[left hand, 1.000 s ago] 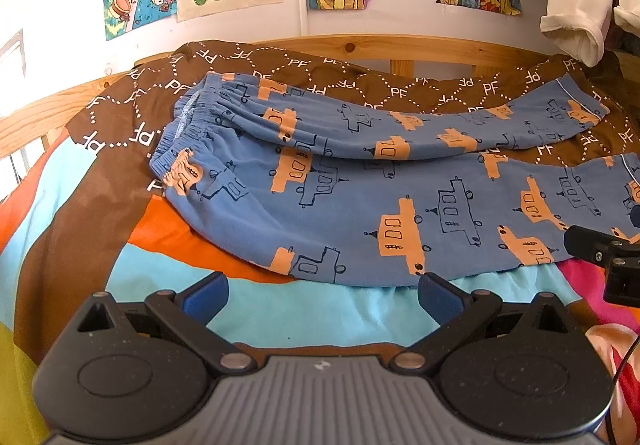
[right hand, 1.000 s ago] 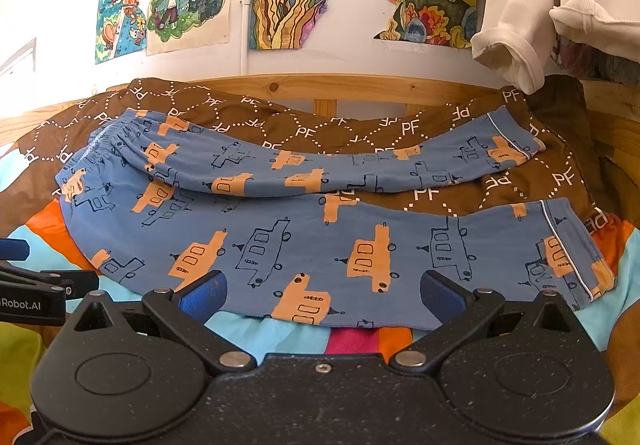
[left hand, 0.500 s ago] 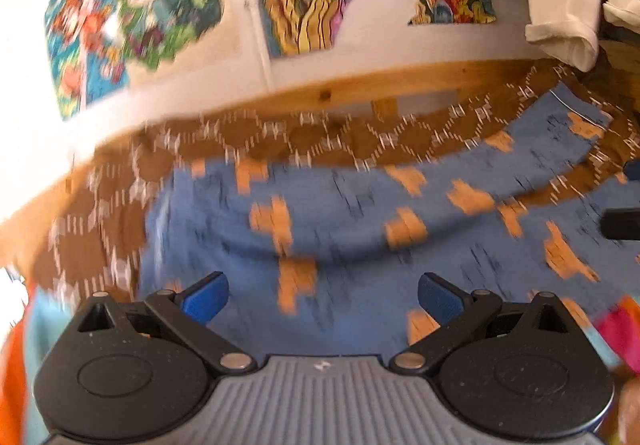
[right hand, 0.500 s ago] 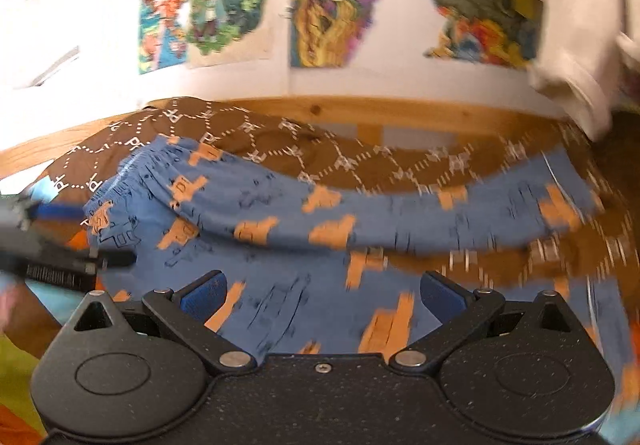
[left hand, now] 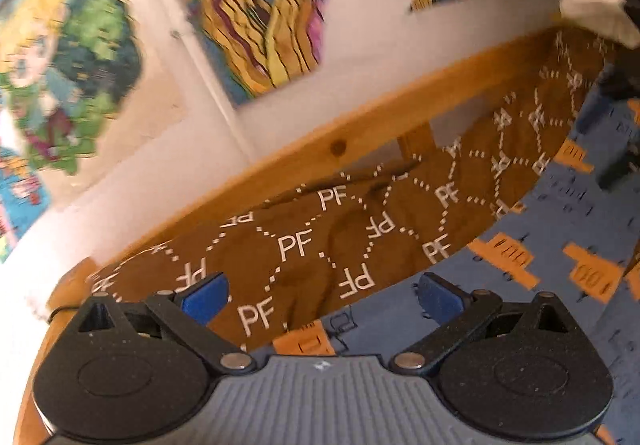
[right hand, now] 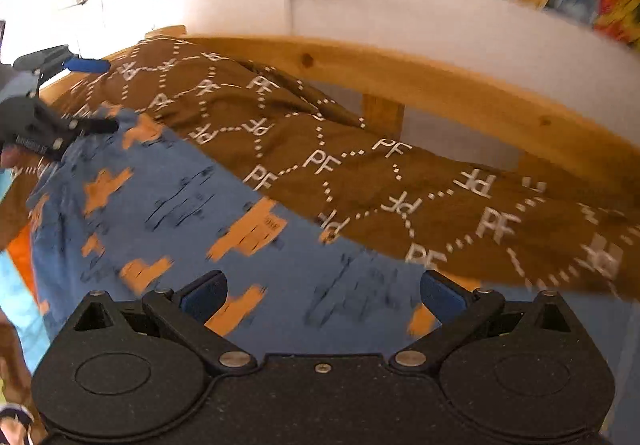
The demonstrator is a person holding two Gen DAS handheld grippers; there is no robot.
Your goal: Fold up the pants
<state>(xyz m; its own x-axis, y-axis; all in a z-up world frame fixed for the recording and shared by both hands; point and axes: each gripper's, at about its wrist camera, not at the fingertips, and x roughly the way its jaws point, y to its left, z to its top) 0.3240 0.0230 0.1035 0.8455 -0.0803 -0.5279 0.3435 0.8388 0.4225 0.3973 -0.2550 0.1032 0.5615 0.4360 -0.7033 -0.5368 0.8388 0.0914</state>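
Left gripper [left hand: 320, 295] spread wide, nothing between the blue pads [left hand: 204, 295]; hovering over the seam where pants meet blanket. Right gripper [right hand: 322, 293] likewise wide apart, empty, hanging over blue fabric.

Pants [right hand: 168, 205] blue with orange print, lying flat on the bed. In the right wrist view filling the 6 to 9 o'clock area, far edge running diagonally from 10 o'clock down toward 4. In the left wrist view pants [left hand: 560, 245] sitting at 3 to 5 o'clock, edge passing right under the right-hand pad.

Brown blanket [left hand: 320, 245] with white "PF" lettering, beyond the pants at 12 o'clock from both grippers, up against the wooden bed rail [right hand: 400, 73]. Pants overlapping its near edge.

Left gripper also visible in the right wrist view at 9 o'clock [right hand: 90, 93], fingertips at the far corner of the pants; contact unclear from blur. Dark shape at 3 o'clock in the left wrist view, too blurred to identify.

Posters [left hand: 260, 9] on the white wall above the rail. Striped bedsheet [right hand: 18, 265] showing at 8 o'clock under the pants. Both views tilted and motion-blurred.
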